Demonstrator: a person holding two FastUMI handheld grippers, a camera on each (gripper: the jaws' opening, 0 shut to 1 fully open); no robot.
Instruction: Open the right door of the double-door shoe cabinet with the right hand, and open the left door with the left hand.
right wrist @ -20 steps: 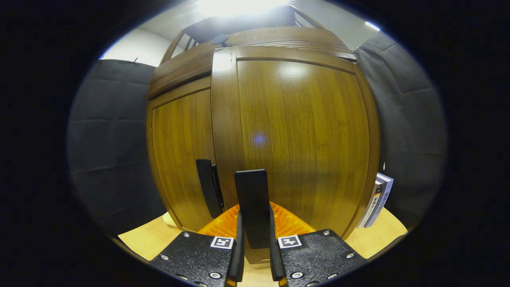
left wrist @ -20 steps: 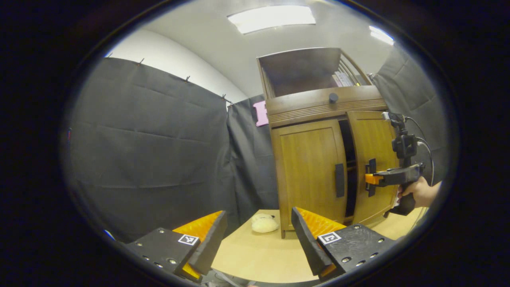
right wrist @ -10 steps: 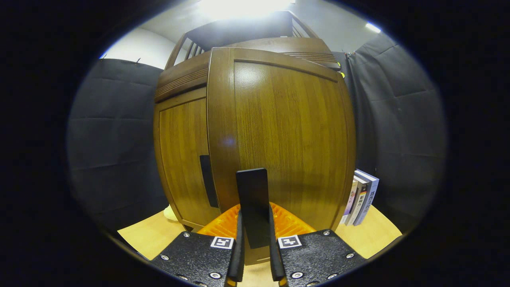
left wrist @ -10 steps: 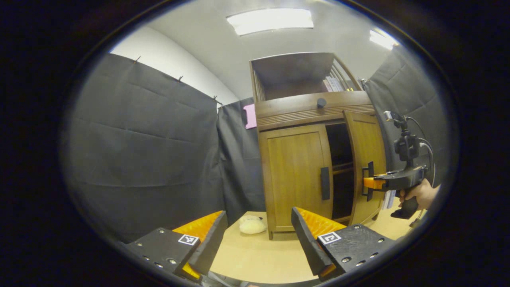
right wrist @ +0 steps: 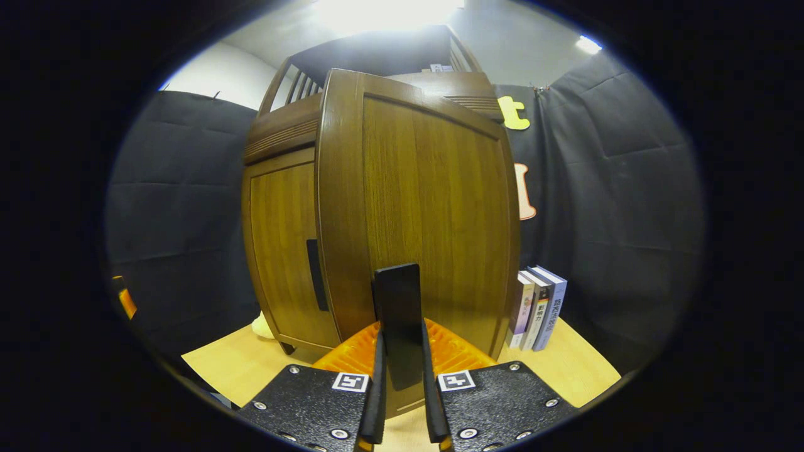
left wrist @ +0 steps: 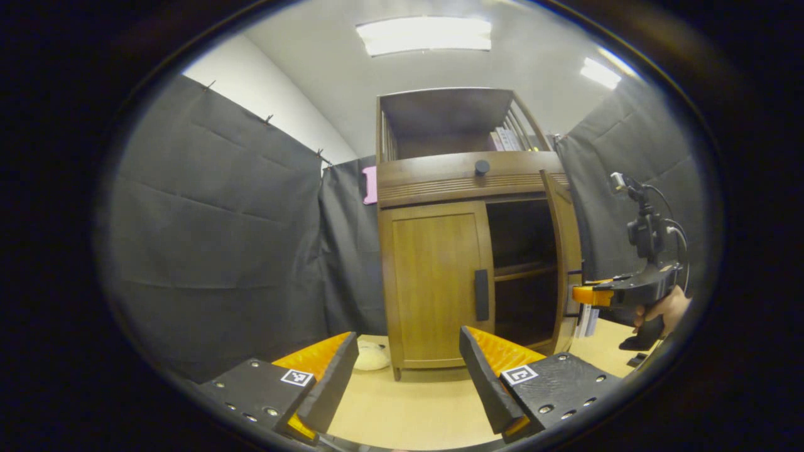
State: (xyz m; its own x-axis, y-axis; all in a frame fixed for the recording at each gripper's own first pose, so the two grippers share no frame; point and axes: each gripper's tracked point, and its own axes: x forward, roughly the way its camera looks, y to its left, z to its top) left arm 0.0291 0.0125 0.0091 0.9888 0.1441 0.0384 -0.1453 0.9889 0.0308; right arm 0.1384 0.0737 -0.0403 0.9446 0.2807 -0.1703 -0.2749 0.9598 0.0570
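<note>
right gripper [right wrist: 402,402] jaws clamp right door [right wrist: 427,207] handle [right wrist: 397,314]; left gripper [left wrist: 402,383] jaws wide, empty

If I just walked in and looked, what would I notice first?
The wooden cabinet on the table, with its right door swung wide open and dark shelves showing inside. The right tool is pinching that door's handle. The left door is shut, and the left tool waits open in front of it.
</note>
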